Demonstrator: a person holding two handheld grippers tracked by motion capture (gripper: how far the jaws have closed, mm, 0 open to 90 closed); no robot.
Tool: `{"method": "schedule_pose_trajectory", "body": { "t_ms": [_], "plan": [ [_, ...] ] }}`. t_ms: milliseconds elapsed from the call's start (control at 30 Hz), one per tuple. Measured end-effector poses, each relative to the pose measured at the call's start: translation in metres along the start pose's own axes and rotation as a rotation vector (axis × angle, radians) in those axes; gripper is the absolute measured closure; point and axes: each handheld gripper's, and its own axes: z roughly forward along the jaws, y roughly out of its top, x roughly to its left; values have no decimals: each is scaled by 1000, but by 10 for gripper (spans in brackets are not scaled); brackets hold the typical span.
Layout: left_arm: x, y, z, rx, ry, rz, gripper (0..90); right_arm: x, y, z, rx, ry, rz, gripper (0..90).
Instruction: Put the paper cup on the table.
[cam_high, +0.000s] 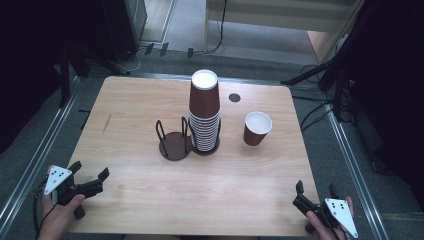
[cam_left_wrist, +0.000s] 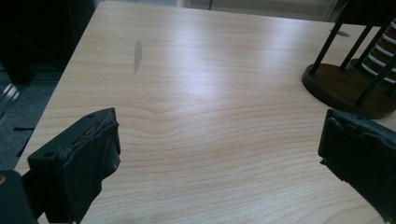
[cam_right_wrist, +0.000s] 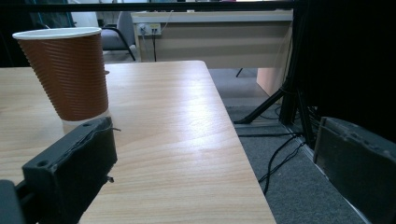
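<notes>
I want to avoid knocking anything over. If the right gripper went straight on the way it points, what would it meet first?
Probably nothing: the right gripper, jaws open, points along the table's right edge. The single cup stands left of that line, though depth is unclear.

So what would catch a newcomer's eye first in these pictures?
The tall stack of brown paper cups rises at the middle of the wooden table, in one side of a dark two-ring holder. A single brown cup stands apart to its right. The left gripper and the right gripper sit open at the near corners.
</notes>
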Motion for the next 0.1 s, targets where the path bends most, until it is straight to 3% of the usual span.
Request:
{"method": "schedule_pose_trajectory", "body": {
  "t_ms": [100],
  "plan": [
    [0,0,1,-2,-1,1,0,0,0,1,3,-1,0,0]
  ]
}}
